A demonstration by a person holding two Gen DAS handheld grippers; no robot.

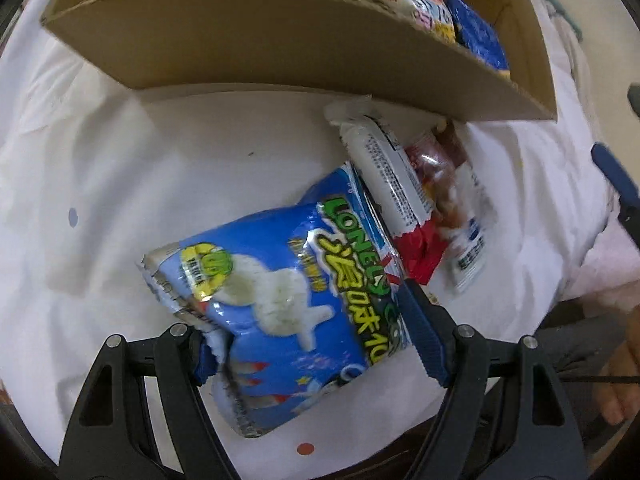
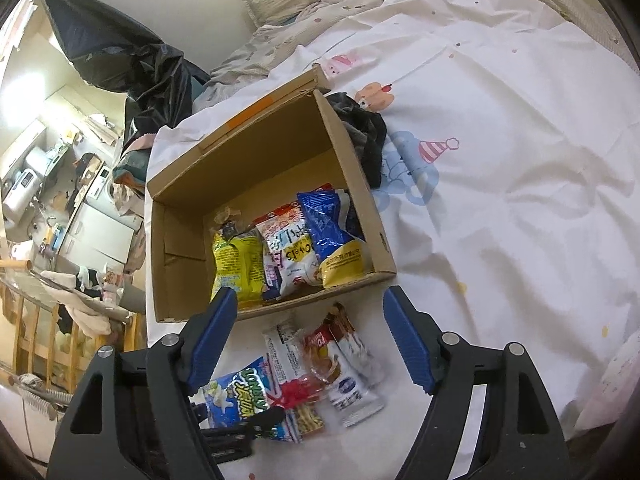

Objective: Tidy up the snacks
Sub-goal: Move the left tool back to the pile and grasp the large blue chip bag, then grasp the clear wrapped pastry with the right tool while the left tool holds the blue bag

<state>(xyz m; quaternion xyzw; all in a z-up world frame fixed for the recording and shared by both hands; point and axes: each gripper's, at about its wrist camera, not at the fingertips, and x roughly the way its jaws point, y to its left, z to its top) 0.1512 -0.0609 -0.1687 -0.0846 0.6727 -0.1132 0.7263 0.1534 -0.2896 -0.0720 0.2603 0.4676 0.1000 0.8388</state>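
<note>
Your left gripper [image 1: 312,332] is straddling the blue snack bag [image 1: 280,300], pads spread, not visibly squeezing it. Your right gripper [image 2: 312,340] is hovering released, nothing between its fingers; beyond them the cardboard box [image 2: 180,280] is holding three packets.

A bed [image 2: 500,160] in a white printed cover carries a cardboard box [image 2: 372,216] at frame centre, loose snack packets [image 2: 320,364] below it, and dark cloth [image 2: 366,128] beside the box.

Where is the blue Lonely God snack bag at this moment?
The blue snack bag lies on the white bedsheet in front of the cardboard box, between the open fingers of the left gripper, with a white wrapper at its right.
</note>
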